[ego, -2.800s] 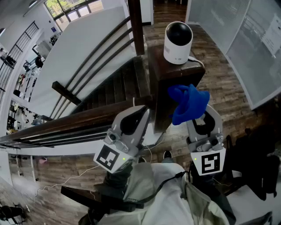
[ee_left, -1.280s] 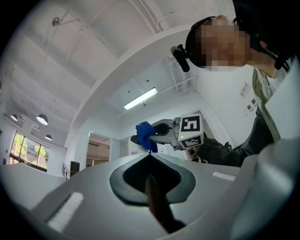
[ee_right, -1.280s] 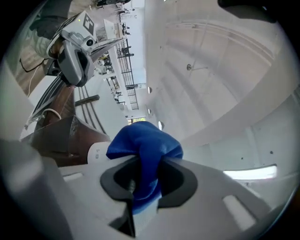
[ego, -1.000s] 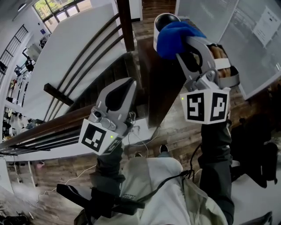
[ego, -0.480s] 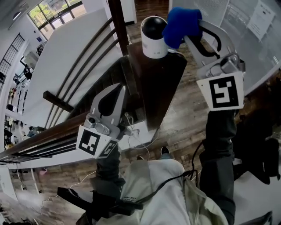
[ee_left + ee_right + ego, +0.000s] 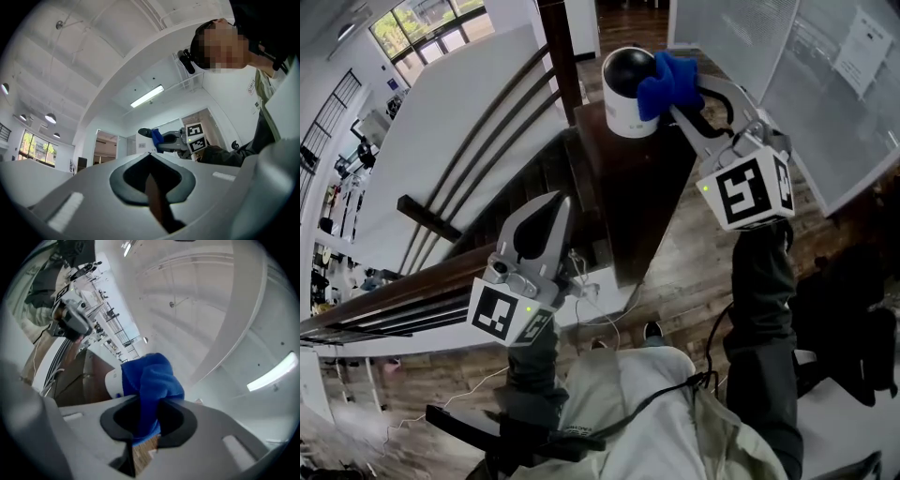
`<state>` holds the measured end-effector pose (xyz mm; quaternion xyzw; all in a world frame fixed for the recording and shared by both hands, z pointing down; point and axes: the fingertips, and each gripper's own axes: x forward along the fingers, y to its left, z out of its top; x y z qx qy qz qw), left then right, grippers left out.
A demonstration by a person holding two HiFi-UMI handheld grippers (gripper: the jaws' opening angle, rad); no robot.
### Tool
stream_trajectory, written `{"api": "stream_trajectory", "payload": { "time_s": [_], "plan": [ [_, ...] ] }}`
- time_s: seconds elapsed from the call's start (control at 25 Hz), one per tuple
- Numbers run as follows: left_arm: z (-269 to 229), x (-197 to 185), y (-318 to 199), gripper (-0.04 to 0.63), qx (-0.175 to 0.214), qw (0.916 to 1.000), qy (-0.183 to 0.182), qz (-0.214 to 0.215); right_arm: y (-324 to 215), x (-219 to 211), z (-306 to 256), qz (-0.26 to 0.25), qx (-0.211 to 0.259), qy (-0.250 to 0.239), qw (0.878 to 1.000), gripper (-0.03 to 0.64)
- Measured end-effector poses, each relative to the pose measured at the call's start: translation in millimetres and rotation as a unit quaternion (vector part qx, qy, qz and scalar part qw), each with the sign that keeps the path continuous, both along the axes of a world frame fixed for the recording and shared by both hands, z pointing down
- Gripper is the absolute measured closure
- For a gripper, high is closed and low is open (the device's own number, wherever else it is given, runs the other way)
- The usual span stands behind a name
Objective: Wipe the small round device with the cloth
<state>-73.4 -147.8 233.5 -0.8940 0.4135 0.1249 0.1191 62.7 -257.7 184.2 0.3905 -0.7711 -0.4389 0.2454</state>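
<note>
The small round device (image 6: 625, 92), a white cylinder with a black domed top, stands on a dark wooden post (image 6: 639, 173). My right gripper (image 6: 680, 97) is shut on a bunched blue cloth (image 6: 666, 80), and the cloth presses against the device's right side. In the right gripper view the cloth (image 6: 151, 379) bulges out of the jaws with the device (image 6: 111, 382) just behind it. My left gripper (image 6: 557, 203) hangs shut and empty lower left, off the post. The left gripper view looks upward and shows the cloth (image 6: 157, 137) far off.
A dark wooden handrail (image 6: 403, 291) and slanted rails (image 6: 502, 112) run left of the post, above a staircase. A white cable (image 6: 591, 291) hangs below the post. Wood floor lies beneath, and a glass wall (image 6: 825, 84) stands to the right.
My right gripper rose from low beside the post to the device and has now brought the cloth down against its right side. The left gripper has barely shifted.
</note>
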Motion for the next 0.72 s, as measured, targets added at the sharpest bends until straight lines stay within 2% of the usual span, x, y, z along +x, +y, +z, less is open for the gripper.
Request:
{"api": "stream_trajectory", "payload": {
  "time_s": [0.08,0.24,0.32,0.4,0.52,0.64,0.72],
  "plan": [
    [2.8,0.1,-4.3,0.597,-0.003,1.0000,0.002,-0.003,-0.3,-0.7,17.8,0.001,-0.006,0.030,1.000,0.535],
    [6.8,7.7,-10.0,0.597,-0.007,1.0000,0.003,-0.001,5.8,1.1,23.9,-0.028,-0.025,0.035,0.999,0.537],
    [6.1,8.7,-11.5,0.597,-0.008,1.0000,0.005,-0.003,3.6,2.1,16.8,-0.036,-0.014,0.043,0.998,0.537],
    [5.1,9.0,-11.7,0.597,-0.008,0.9999,0.005,-0.004,2.6,3.0,-1.5,-0.050,0.005,0.030,0.998,0.537],
    [4.4,9.0,-10.3,0.597,-0.008,0.9999,0.003,-0.006,6.0,3.7,-42.2,-0.078,0.021,-0.023,0.996,0.537],
    [4.5,8.2,-9.0,0.597,-0.007,0.9999,0.002,-0.010,7.6,0.5,-71.7,-0.093,0.009,-0.059,0.994,0.537],
    [4.3,6.8,-8.2,0.597,-0.006,0.9999,0.002,-0.013,7.5,-6.9,-80.5,-0.104,-0.001,-0.054,0.993,0.537]
  ]
}}
